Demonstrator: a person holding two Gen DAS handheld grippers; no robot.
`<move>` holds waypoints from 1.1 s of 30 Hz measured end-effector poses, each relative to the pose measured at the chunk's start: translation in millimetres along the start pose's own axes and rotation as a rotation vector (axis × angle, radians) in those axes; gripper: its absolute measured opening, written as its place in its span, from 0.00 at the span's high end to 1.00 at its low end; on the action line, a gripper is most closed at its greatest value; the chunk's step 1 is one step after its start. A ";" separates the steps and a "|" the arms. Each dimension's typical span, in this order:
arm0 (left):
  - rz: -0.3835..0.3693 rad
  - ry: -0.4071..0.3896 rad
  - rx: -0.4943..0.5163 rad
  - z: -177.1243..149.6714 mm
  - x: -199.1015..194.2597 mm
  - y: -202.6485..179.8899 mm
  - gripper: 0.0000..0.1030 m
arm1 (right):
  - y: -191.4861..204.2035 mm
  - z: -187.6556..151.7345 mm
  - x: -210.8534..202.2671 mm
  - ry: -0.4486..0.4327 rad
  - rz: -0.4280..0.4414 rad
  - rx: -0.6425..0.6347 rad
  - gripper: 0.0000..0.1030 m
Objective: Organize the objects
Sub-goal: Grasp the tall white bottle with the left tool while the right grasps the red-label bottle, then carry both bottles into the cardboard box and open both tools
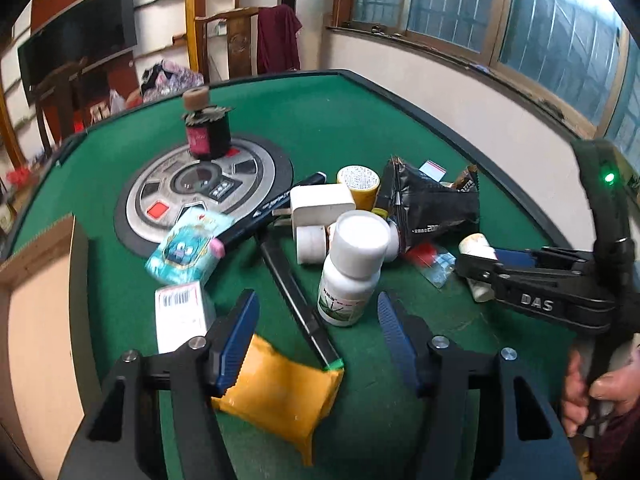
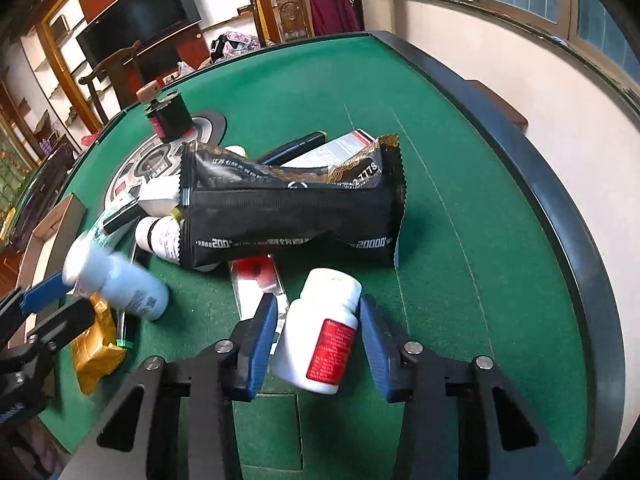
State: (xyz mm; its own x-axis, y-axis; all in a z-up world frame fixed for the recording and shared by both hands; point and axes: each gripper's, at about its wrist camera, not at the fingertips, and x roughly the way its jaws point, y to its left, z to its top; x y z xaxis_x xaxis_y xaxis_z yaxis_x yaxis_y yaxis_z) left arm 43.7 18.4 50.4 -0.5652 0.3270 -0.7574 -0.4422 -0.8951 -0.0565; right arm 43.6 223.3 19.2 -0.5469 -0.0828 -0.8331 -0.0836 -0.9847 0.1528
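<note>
A white bottle with a red label [image 2: 320, 332] lies tilted between the blue pads of my right gripper [image 2: 319, 300], which is shut on it; in the left wrist view the same gripper [image 1: 476, 266] reaches in from the right with that bottle [image 1: 474, 246] in its jaws. My left gripper [image 1: 316, 312] stands open over the green felt. A white bottle with a green label [image 1: 352, 272] stands just beyond its fingertips, untouched. A yellow packet [image 1: 280, 392] lies under its left finger, and a black pen [image 1: 296, 300] runs between the fingers. The right wrist view shows that bottle [image 2: 116, 284] blurred beside the left gripper [image 2: 76, 300].
A pile sits mid-table: a black snack bag [image 2: 288, 216], a white charger [image 1: 320, 204], a yellow can [image 1: 358, 184], a teal tissue pack [image 1: 188, 248] and a barcoded white box [image 1: 180, 312]. A dark jar [image 1: 208, 136] stands on the round panel [image 1: 160, 184]. A cardboard box [image 1: 36, 320] is at left.
</note>
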 end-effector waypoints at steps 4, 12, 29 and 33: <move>0.023 -0.033 0.045 12.9 10.8 -11.9 0.41 | -9.1 -1.1 3.4 0.010 0.039 0.025 0.56; -0.036 -0.017 0.034 20.0 29.3 -20.6 0.69 | -7.6 4.8 9.1 -0.007 0.063 0.022 0.56; -0.122 -0.141 -0.198 -11.5 -87.0 50.7 0.69 | 19.4 -0.9 -45.2 -0.065 0.299 0.014 0.63; -0.082 -0.151 -0.246 -23.0 -118.5 90.1 0.69 | 61.6 10.7 -64.9 -0.070 0.400 -0.061 0.63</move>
State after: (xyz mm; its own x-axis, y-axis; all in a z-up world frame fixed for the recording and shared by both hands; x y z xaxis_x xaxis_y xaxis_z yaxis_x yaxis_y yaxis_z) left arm 86.8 -108.0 120.1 -0.6397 0.4260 -0.6398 -0.3186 -0.9045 -0.2837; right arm 65.0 169.6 88.4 -0.5815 -0.4523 -0.6762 0.1954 -0.8845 0.4236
